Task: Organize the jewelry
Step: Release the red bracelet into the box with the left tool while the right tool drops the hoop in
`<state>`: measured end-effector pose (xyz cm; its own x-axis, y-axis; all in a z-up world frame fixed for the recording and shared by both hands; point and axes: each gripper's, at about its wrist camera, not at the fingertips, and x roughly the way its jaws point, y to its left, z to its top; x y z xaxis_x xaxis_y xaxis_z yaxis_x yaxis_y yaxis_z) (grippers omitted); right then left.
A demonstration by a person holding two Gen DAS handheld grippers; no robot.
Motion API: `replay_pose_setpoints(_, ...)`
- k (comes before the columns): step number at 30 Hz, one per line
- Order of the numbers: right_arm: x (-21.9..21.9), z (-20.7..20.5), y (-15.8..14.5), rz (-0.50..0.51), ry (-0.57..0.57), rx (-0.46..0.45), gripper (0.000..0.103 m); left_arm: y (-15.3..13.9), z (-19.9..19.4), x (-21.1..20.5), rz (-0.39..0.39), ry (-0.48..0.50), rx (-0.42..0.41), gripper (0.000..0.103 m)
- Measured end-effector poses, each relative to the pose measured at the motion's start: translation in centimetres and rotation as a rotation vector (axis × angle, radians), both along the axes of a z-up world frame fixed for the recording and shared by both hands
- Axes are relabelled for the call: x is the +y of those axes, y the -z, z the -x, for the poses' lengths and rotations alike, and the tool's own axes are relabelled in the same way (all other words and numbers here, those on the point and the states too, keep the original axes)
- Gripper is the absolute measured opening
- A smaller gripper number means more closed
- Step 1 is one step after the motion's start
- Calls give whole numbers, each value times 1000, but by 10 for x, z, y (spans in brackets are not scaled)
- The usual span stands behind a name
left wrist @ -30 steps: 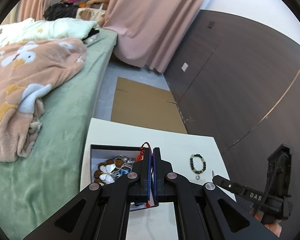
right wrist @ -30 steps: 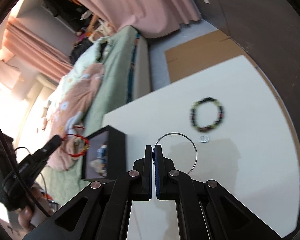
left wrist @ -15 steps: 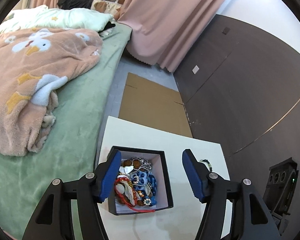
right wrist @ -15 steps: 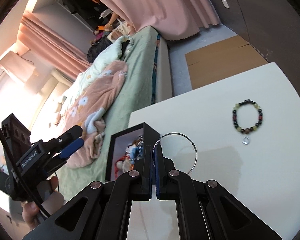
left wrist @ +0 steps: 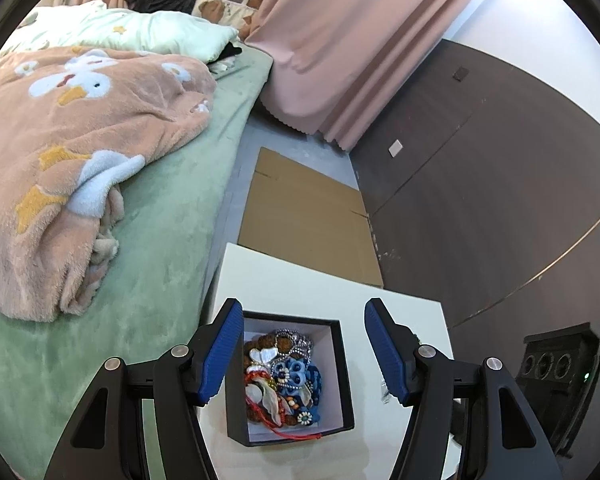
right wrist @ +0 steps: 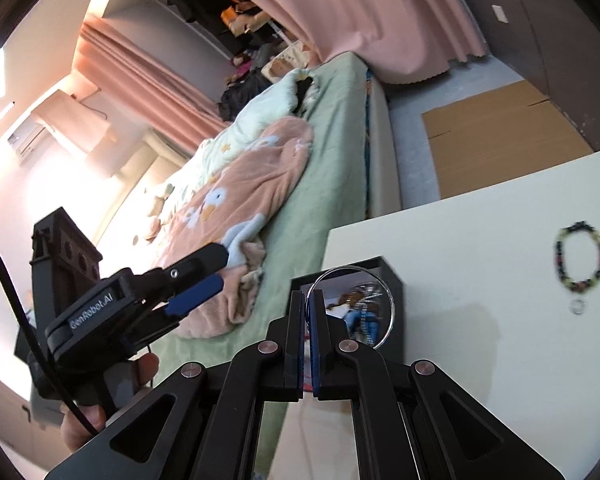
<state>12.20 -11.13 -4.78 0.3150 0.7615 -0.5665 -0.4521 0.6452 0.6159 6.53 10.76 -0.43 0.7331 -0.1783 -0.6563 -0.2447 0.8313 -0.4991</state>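
A black jewelry box [left wrist: 342, 364] with a white lining sits on the white table [left wrist: 300, 284]. It holds a heap of jewelry [left wrist: 286, 380], with a red cord bracelet [left wrist: 292, 434] lying on top. My left gripper [left wrist: 304, 354] is open and empty, high above the box. It also shows in the right wrist view [right wrist: 198, 276]. My right gripper [right wrist: 308, 300] is shut on a thin silver bangle [right wrist: 388, 296] held over the box [right wrist: 394, 280]. A dark beaded bracelet [right wrist: 580, 256] and a small silver ring [right wrist: 577, 306] lie on the table to the right.
A bed with green sheet [left wrist: 172, 216] and peach blanket [left wrist: 68, 136] runs along the table's left side. Flat cardboard [left wrist: 308, 216] lies on the floor beyond the table. A dark wall panel [left wrist: 500, 200] stands on the right.
My left gripper opened and let the red cord bracelet drop into the box, then rose. My right gripper carried the silver bangle left, from the table over the box.
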Motion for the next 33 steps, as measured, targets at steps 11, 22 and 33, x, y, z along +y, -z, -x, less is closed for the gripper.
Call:
replay_pose_setpoints(11,31,4,14,78,-41,46,57,1,0,7,19,-13,1,65)
replay_pose_setpoints(22,-48,-8,9,112,144,66,59,2,-1,-9,13,13,0,65)
replay_pose_setpoints(33,-117,-10,1,133,303,80,85,2,-4,-45,-20,81,-4,65)
